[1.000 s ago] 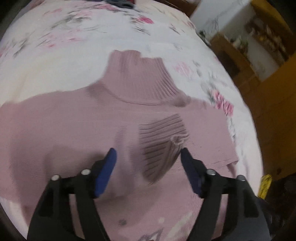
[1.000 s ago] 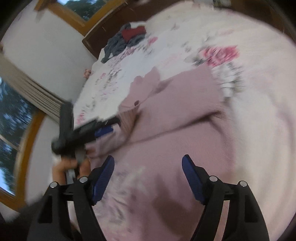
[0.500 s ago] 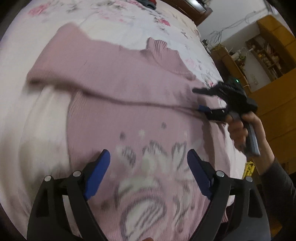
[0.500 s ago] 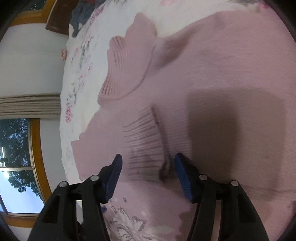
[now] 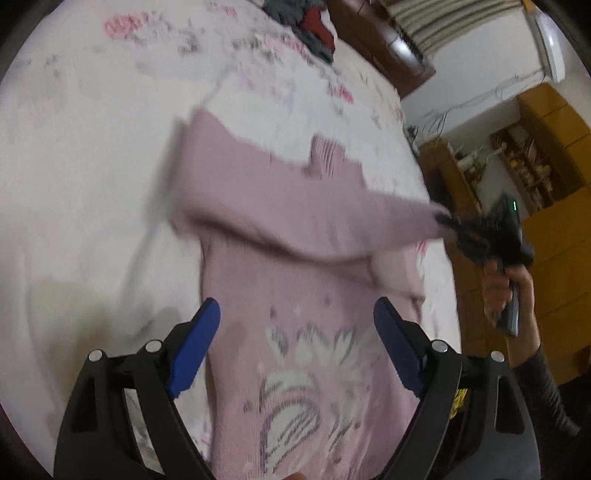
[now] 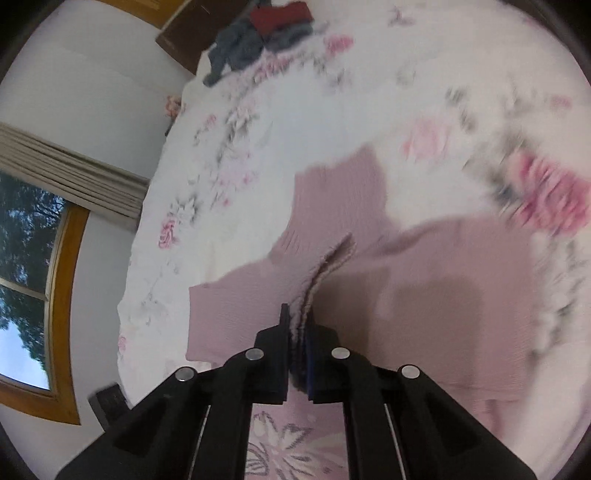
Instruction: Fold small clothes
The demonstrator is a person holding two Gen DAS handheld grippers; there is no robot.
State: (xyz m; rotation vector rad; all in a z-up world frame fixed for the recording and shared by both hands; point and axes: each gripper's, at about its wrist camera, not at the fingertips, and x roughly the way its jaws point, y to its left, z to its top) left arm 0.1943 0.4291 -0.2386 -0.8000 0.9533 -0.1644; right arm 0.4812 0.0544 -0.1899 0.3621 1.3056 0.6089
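A pink sweater (image 5: pixel 295 266) lay spread on a floral bedspread (image 5: pixel 92 184), its ribbed turtleneck collar (image 5: pixel 332 158) pointing toward one o'clock in the left wrist view and its white-and-grey knitted motif (image 5: pixel 306 373) low at six o'clock.

The left gripper (image 5: pixel 297 347) hung over the lower body of the sweater with its jaws spread wide and nothing between them; the motif lay in the gap between the blue pads (image 5: pixel 194 347), with no contact that could be made out.

The right gripper (image 6: pixel 297 332) had its jaws pressed together on the ribbed sleeve cuff (image 6: pixel 317 280), the knit edges sticking out from between the fingers toward twelve o'clock. In the left wrist view that gripper sat at three o'clock, held in a hand (image 5: pixel 506 291), and the sleeve (image 5: pixel 332 221) stretched from it across the chest toward nine o'clock.

A heap of grey and red clothes (image 6: pixel 258 33) lay at the far end of the bed, at twelve o'clock.
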